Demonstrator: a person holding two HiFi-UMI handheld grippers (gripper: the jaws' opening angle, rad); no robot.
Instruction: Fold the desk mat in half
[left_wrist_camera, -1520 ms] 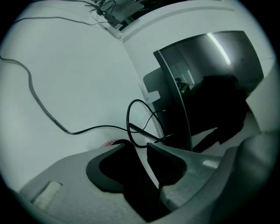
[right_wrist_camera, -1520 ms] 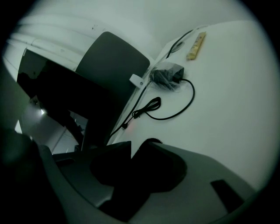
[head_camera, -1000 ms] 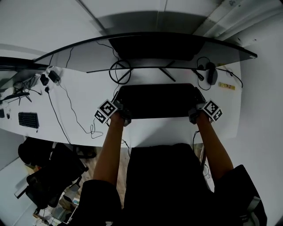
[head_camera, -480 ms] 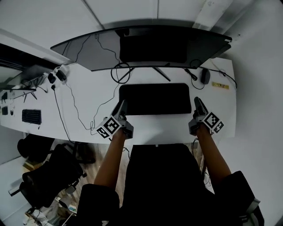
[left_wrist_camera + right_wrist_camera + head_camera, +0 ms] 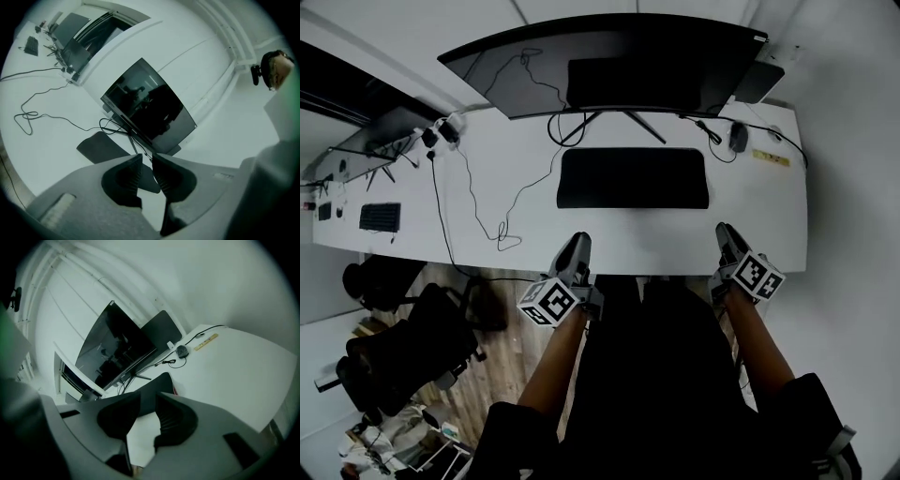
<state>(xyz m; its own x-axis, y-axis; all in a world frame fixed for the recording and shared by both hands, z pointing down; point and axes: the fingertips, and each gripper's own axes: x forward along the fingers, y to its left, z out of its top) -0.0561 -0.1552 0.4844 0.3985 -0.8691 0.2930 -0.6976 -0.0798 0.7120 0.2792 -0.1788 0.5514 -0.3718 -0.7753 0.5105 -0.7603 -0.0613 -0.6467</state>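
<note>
The black desk mat [image 5: 633, 178] lies flat on the white desk [image 5: 769, 216], in front of the monitor stand. My left gripper [image 5: 578, 242] hovers at the desk's near edge, well short of the mat's near left corner. Its jaws are closing and stand a narrow gap apart with nothing between them [image 5: 146, 157]. My right gripper [image 5: 724, 231] is at the near edge too, right of the mat, open and empty [image 5: 147, 394]. The mat [image 5: 101, 146] shows beyond the left jaws, and the mat [image 5: 159, 382] also beyond the right ones.
A wide curved monitor [image 5: 609, 66] stands behind the mat. A mouse [image 5: 737, 137] lies at the back right. A thin cable [image 5: 487, 211] trails across the desk's left part. A dark office chair [image 5: 403, 347] is on the floor at the left.
Both grippers have drawn back from the mat's near corners to the desk's front edge. The mat stays lying on the desk. The left jaws have come closer together.
</note>
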